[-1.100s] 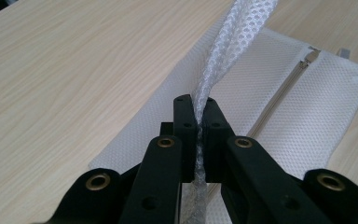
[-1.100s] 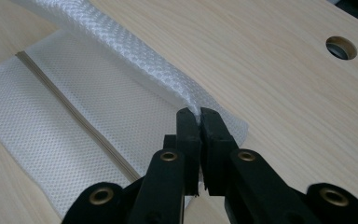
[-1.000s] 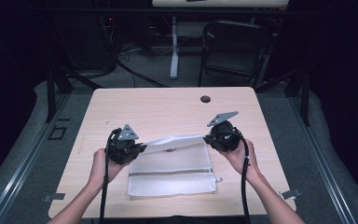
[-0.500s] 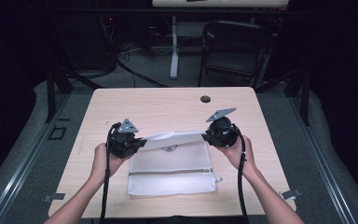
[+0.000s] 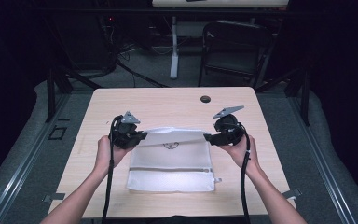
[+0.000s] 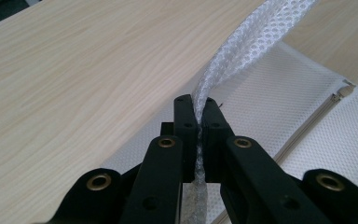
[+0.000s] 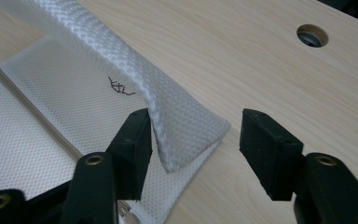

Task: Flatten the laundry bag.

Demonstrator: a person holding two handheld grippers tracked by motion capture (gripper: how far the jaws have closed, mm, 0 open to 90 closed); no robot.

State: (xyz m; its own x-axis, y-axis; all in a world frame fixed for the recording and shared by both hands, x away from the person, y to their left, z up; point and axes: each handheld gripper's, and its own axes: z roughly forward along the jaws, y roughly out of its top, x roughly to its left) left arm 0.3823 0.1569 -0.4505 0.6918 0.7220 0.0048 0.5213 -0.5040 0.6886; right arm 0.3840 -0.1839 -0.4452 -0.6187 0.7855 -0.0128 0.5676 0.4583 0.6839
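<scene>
A white mesh zipper bag [image 5: 170, 161] lies flat on the wooden table [image 5: 168, 105], with its far edge folded up and over. My left gripper [image 5: 141, 136] is shut on the far left corner of that edge, and the mesh [image 6: 242, 56] is pinched between the jaws [image 6: 198, 107]. My right gripper [image 5: 208, 137] is at the far right corner. Its jaws have just been opening and now stand apart [image 7: 196, 121]. The folded corner [image 7: 186, 135] sits loose between them and leans against the left jaw. A small dark mark [image 7: 120, 87] shows on the fabric.
The zipper [image 5: 170, 170] runs across the bag near its front edge, with its pull at the right [image 5: 217, 179]. A round cable hole [image 5: 205, 99] is in the table's far side. A chair [image 5: 235, 49] and a desk leg stand beyond the table.
My right gripper's jaws have opened and let go of the bag's right corner. My left gripper has shifted slightly away and to the right, with the mesh still pinched in it.
</scene>
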